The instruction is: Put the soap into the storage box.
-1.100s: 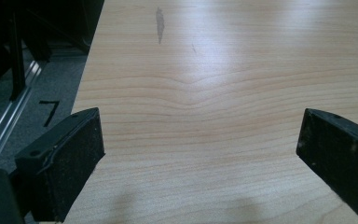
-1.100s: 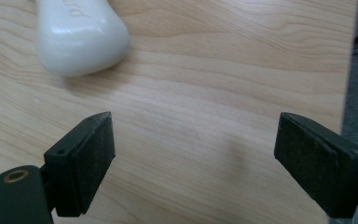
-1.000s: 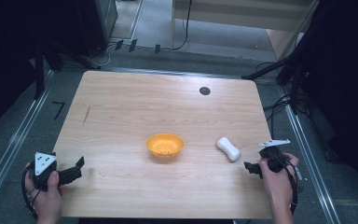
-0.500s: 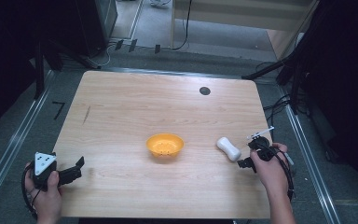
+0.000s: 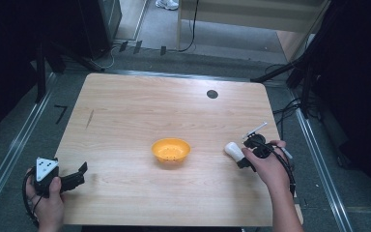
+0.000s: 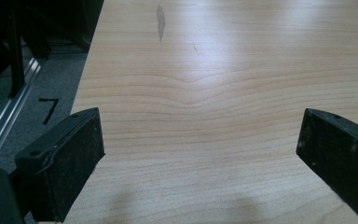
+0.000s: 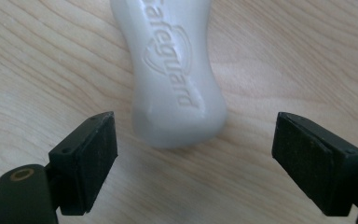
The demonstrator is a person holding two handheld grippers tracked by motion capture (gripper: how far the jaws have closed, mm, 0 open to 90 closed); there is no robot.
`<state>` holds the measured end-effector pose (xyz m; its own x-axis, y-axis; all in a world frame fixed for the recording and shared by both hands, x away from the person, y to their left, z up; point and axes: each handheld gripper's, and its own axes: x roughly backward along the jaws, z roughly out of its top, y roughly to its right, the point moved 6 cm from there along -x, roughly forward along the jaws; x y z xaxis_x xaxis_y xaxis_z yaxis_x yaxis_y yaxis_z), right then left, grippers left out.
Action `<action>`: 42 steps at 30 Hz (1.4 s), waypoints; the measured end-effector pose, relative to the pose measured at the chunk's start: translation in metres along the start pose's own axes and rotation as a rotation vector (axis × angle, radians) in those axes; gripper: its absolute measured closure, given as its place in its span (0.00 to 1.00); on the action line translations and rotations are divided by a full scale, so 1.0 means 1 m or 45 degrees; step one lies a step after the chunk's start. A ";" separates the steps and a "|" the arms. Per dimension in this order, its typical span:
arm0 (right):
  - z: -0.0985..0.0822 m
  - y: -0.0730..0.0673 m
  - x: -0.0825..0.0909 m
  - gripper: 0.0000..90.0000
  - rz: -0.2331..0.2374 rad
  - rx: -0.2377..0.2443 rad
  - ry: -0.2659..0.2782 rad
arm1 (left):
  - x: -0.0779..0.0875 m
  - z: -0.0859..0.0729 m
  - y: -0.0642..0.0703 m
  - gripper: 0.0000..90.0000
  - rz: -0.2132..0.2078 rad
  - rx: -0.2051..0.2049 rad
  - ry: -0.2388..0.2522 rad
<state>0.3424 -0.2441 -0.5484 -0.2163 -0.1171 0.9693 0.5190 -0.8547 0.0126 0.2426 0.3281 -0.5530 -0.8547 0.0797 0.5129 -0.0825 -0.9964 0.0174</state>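
Bright overhead light glares on the table [image 6: 223, 51]; surroundings dark, close views soft.

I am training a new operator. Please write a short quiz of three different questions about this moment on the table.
1. True or false: the right gripper is already shut on the white soap bar.
2. What lies between the open left gripper's jaws? A) the orange bowl B) bare table C) the soap bar
3. What word is embossed on the soap bar?

Key: 1. False, its jaws stand open on either side of the bar's near end. 2. B. 3. Safeguard.
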 end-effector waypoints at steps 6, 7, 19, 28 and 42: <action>0.014 -0.009 -0.002 0.21 0.015 0.021 0.000 | 0.000 0.000 0.000 0.01 -0.001 0.000 0.000; 0.016 -0.010 -0.002 0.22 0.014 0.026 0.001 | 0.000 0.000 0.000 0.01 -0.001 0.000 0.000; 0.031 -0.013 -0.016 0.40 0.038 0.055 -0.038 | 0.000 0.000 0.000 0.01 -0.002 0.006 0.001; 0.033 -0.011 -0.023 0.56 0.029 0.082 -0.054 | 0.000 0.000 0.000 0.01 -0.002 0.005 -0.001; 0.031 -0.010 -0.026 0.56 0.078 0.102 -0.038 | 0.000 0.000 0.000 0.01 -0.004 0.002 0.001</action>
<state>0.3683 -0.2170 -0.5658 -0.1580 -0.1518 0.9757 0.5950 -0.8032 -0.0286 0.2427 0.3283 -0.5530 -0.8551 0.0825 0.5119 -0.0842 -0.9962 0.0199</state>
